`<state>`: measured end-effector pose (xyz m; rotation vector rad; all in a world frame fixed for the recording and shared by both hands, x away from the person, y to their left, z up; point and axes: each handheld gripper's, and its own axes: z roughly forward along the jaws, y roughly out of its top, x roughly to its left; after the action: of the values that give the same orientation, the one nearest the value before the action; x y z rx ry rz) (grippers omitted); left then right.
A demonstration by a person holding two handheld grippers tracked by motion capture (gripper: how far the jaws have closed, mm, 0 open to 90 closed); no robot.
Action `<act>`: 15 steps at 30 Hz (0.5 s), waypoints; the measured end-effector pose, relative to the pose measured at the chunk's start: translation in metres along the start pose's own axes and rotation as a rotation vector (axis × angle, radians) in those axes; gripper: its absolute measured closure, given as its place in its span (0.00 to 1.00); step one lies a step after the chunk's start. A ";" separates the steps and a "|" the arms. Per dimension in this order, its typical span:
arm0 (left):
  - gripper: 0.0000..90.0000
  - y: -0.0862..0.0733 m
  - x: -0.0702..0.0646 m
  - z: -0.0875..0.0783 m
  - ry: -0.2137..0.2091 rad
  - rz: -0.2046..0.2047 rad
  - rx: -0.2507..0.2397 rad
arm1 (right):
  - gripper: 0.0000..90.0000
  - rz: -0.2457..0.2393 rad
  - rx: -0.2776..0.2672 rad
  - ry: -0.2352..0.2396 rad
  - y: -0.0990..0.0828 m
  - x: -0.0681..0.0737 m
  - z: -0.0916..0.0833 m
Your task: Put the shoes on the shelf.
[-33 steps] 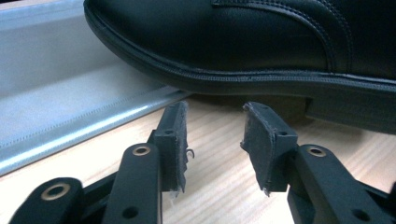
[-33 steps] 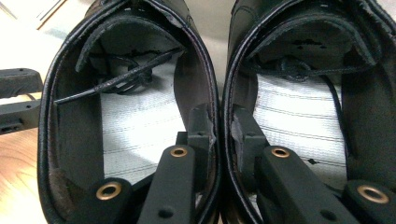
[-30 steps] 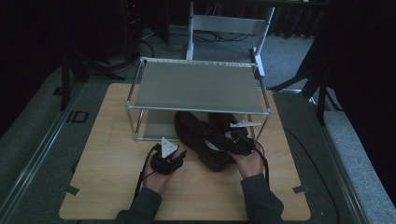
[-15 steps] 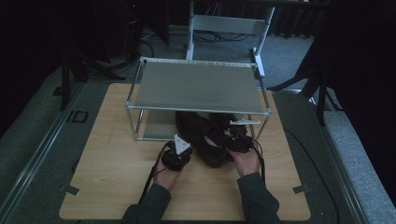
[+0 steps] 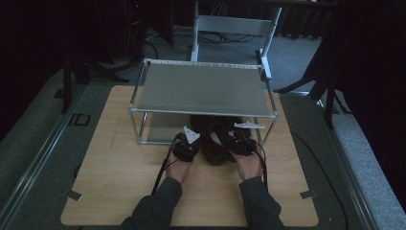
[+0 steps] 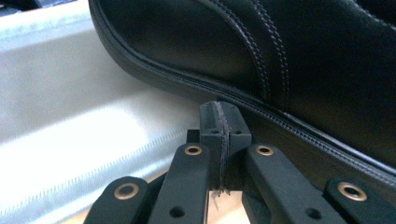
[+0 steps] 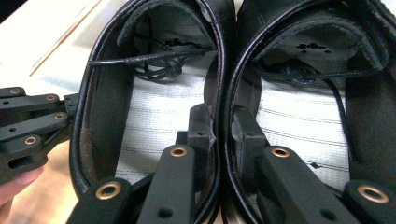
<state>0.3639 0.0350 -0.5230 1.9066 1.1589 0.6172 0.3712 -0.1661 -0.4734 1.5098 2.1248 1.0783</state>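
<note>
A pair of black leather shoes (image 5: 216,143) stands side by side on the wooden table (image 5: 119,182), toes under the metal rack (image 5: 203,88). My right gripper (image 7: 219,126) is shut on the two touching inner collars, one jaw inside each shoe; in the high view the right gripper (image 5: 235,142) sits at the heels. My left gripper (image 6: 219,122) has just been closing; its jaws now meet with nothing between them, tips against the outer side of the left shoe (image 6: 261,56). The left gripper (image 5: 190,146) is beside that shoe, and its linkage (image 7: 28,126) appears at the right gripper view's left edge.
The rack's top shelf covers the shoes' front halves, and its pale lower shelf (image 6: 70,116) lies just beyond the left shoe. Rack legs (image 5: 141,129) stand left and right of the pair. Chair legs (image 5: 230,28) and dark stands are behind the table.
The shoes have turned from a slant to straight and slid further under the rack. My left gripper has moved right up against the left shoe and closed. The right gripper has barely moved.
</note>
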 end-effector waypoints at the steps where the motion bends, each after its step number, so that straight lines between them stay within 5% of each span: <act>1: 1.00 0.002 0.000 0.002 0.003 0.002 -0.004 | 0.89 0.006 -0.015 -0.005 0.000 -0.001 0.001; 15: 1.00 0.016 0.009 0.029 0.079 0.046 -0.006 | 0.89 0.031 -0.126 -0.063 0.000 -0.001 0.023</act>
<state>0.3972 0.0275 -0.5264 1.9240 1.1638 0.7255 0.3861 -0.1578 -0.4889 1.5021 1.9590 1.1368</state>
